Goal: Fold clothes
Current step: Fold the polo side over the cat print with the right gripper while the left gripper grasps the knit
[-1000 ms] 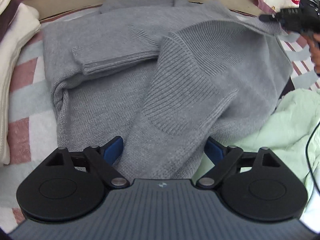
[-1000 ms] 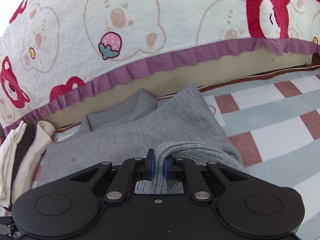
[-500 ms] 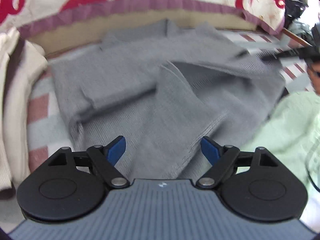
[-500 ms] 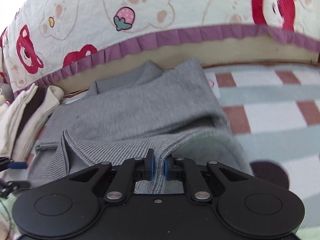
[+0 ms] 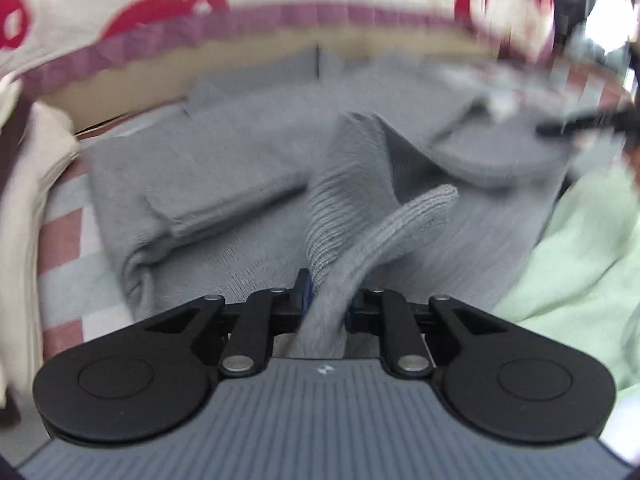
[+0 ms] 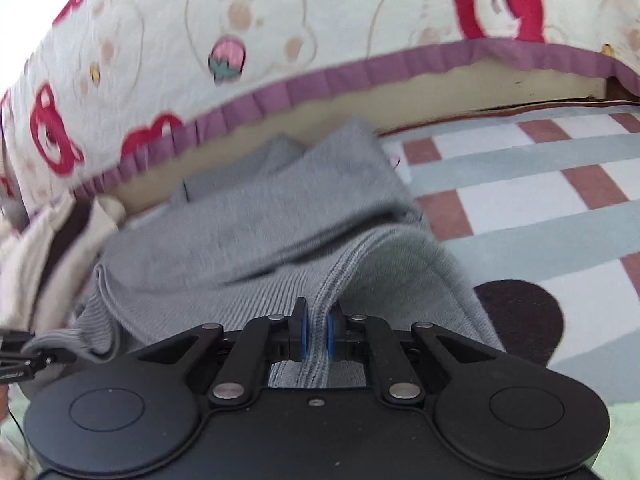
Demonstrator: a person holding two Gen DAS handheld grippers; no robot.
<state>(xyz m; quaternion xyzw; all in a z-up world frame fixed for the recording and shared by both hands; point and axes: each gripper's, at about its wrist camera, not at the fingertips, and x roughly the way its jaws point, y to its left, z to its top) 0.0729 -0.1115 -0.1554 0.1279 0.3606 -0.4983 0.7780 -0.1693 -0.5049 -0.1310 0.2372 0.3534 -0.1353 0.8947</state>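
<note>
Grey ribbed knit fills both sets of jaws: the left gripper (image 5: 326,300) is closed on a bunched cuff or hem of the grey knitted sweater (image 5: 240,184), and the right gripper (image 6: 315,336) is pinched tight on another ribbed edge of it, so the two ends can likely be carried over together as one fold. Beyond the jaws the sweater's body lies spread on the pink-and-blue checked blanket (image 6: 520,184), beside a pale green cloth (image 5: 580,248), below the bear-print quilt (image 6: 280,20)
</note>
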